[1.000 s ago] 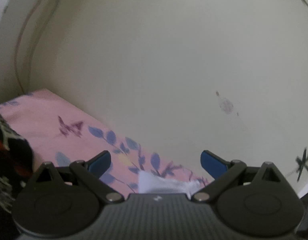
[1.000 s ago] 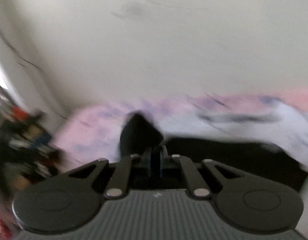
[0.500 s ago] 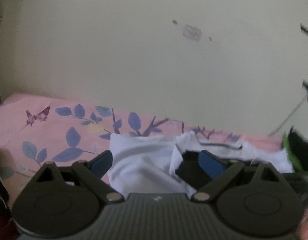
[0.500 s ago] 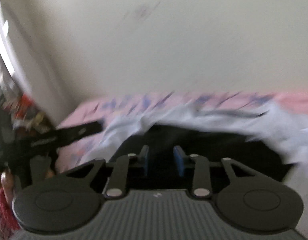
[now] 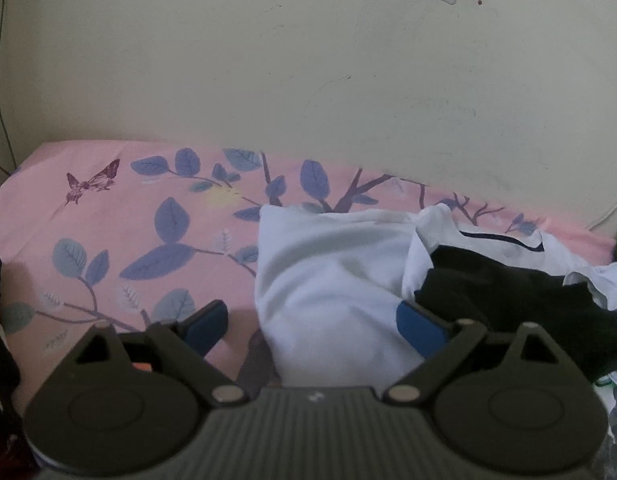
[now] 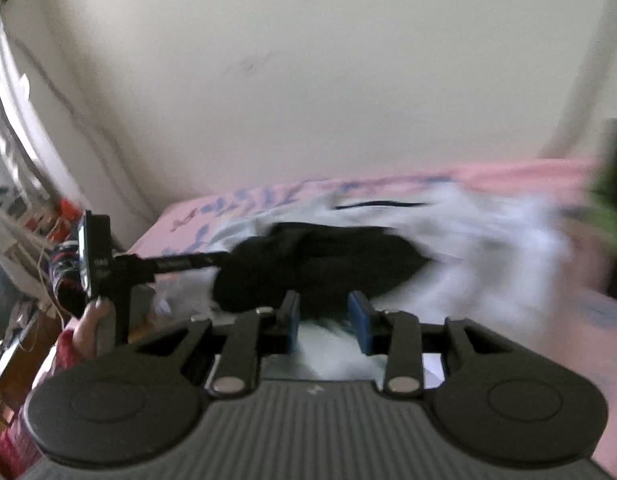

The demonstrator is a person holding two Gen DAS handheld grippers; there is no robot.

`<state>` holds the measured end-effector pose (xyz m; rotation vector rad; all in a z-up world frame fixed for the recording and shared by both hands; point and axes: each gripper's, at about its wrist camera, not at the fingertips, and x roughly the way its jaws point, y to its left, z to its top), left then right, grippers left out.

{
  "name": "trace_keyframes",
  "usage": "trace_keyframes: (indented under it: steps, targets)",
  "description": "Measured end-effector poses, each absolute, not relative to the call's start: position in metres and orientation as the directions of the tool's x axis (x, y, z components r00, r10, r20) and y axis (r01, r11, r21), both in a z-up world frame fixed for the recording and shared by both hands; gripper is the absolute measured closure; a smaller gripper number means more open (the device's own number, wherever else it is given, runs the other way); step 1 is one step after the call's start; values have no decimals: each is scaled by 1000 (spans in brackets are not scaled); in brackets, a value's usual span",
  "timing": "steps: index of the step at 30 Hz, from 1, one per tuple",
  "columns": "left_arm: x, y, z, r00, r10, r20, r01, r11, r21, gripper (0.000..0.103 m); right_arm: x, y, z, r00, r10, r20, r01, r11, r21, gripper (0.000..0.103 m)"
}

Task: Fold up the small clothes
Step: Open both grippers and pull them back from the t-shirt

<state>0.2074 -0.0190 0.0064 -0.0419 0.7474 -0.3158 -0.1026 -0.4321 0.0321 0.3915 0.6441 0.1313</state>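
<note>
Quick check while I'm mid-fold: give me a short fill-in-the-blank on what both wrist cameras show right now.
1. The bedsheet under the clothes is ____ with blue leaves.
2. On the white garment lies a ____ garment.
3. The left hand-held gripper has its jaws wide ____.
4. The right hand-held gripper, jaws just opening, holds ____.

Missing words: pink; black; open; nothing
</note>
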Motion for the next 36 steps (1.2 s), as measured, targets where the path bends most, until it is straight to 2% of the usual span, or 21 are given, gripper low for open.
trace_keyframes:
  steps: [5, 8, 11, 16, 21, 27, 31, 36]
  targets:
    - [203, -20, 8, 690, -302, -657, 273, 950, -150, 8, -258, -483, 53, 808, 39, -588, 214, 910, 354, 68]
    - [198, -10, 16, 662, -319, -678, 245, 947, -206, 9, -322, -484, 40, 795, 11, -606, 283, 877, 388, 67]
    - [165, 16, 31, 657, -393, -643, 287, 919, -269, 9, -348, -470, 14, 785, 80, -614, 249, 867, 432, 67]
    - [66, 72, 46, 684, -403, -608, 386, 907, -166, 8, -348, -438, -18, 754, 293, -588, 48, 868, 494, 67]
    - [-41, 131, 48, 703, -377, -602, 372, 918, -140, 7, -347, -421, -22, 706, 431, -562, -131, 859, 494, 65]
    - [-135, 176, 35, 689, -402, -603, 329, 915, -234, 6, -356, -428, -19, 664, 485, -569, -188, 845, 500, 57]
    - [-167, 176, 27, 674, -459, -579, 352, 889, -294, 0, -368, -422, -20, 645, 486, -590, -204, 853, 480, 49]
    - [-159, 154, 5, 590, -472, -655, 358, 880, -312, 3, -371, -413, -36, 628, 498, -598, -207, 848, 488, 48]
